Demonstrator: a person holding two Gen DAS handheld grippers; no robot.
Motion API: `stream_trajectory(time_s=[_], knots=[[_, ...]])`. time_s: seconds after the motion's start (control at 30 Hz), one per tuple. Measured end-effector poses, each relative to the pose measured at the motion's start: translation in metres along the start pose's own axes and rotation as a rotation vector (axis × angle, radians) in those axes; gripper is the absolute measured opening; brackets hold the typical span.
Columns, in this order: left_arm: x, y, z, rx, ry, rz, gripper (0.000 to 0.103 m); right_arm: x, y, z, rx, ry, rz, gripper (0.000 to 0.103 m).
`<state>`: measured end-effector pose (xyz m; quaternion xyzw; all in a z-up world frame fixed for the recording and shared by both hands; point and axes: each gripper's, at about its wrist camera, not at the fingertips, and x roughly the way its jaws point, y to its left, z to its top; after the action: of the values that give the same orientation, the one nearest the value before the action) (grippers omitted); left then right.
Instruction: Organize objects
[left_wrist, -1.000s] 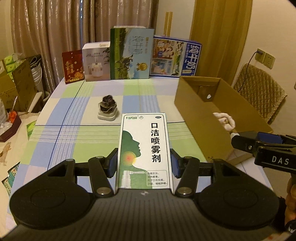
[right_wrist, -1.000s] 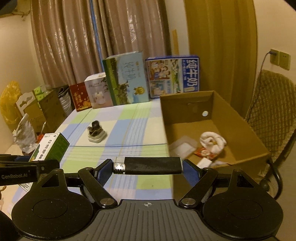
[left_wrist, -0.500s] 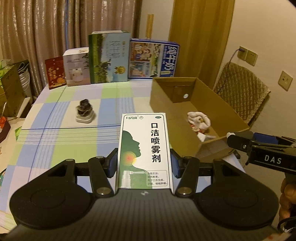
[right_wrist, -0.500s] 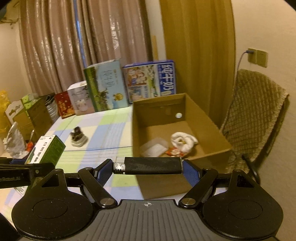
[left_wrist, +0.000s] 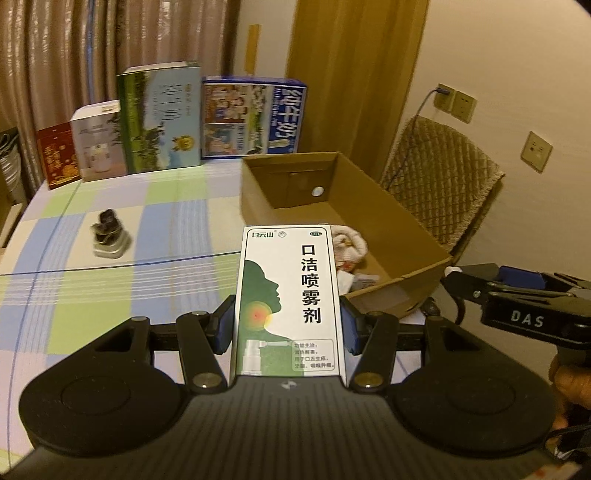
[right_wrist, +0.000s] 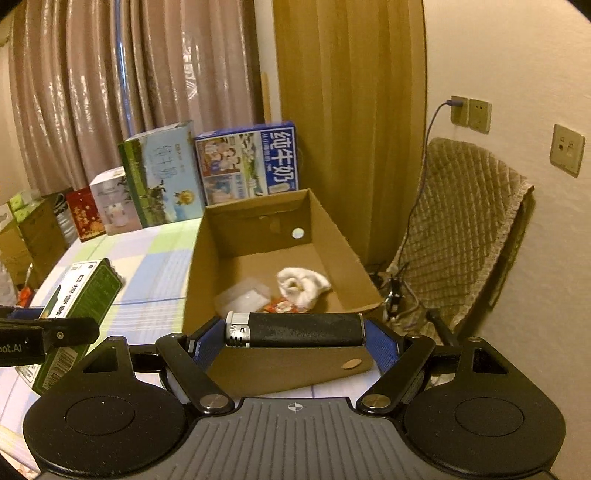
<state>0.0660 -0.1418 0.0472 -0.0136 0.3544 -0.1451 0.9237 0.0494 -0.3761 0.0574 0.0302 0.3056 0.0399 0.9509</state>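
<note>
lighter (right_wrist: 295, 329), long axis crosswise, sits clamped in the right gripper (right_wrist: 295, 332) just above the cardboard box (right_wrist: 354, 266) near wall; left gripper (left_wrist: 288, 328) pinches the throat spray carton (left_wrist: 290, 295) further left.

Spray box (left_wrist: 288, 302) hiding part of cardboard box (left_wrist: 391, 206) interior, partly covering white cloth (left_wrist: 351, 247). Small dark object (left_wrist: 109, 236) on table blurring, identity unclear. Right gripper (left_wrist: 458, 277) running off frame edge. Lighter (right_wrist: 295, 329) blocking box's near wall.
</note>
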Motion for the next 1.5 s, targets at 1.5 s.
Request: stream_trajectory(time_s=[1.5], knots=[[0.101,-0.048,0.060,0.048,0.066,-0.045,0.050,0.086,-0.038,0.060,0.012,0.043,0.028,0.078]])
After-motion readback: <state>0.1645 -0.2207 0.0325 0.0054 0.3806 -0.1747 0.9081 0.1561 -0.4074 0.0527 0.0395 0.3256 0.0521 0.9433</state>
